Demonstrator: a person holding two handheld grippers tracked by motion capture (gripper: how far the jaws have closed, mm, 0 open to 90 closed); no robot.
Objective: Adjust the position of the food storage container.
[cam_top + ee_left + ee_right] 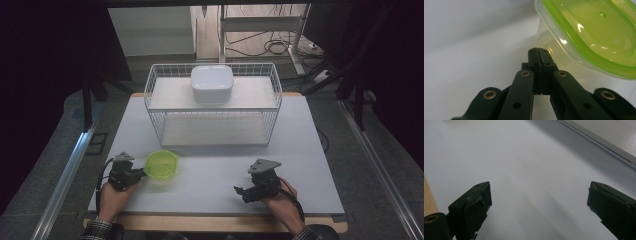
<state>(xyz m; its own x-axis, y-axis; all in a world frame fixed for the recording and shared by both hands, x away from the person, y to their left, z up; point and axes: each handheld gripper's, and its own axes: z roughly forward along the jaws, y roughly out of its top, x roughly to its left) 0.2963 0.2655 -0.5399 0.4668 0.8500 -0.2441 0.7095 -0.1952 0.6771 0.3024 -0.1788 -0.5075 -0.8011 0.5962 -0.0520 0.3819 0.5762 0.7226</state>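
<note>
Left gripper view: jaws pressed together, sitting right beside a green-lidded tub.

The left gripper (538,50) is showing its jaws fully closed with nothing between them, tips resting just under the rim of the plastic tub (596,37), which is sitting on the table (215,175) near the front left. It is looking light, thin-walled and slick, so the lid's raised edge seems the safest place to pinch. The right gripper (539,202) is hanging wide and empty. Behind, a wire basket (155,80) is carrying a white box (212,82).
</note>
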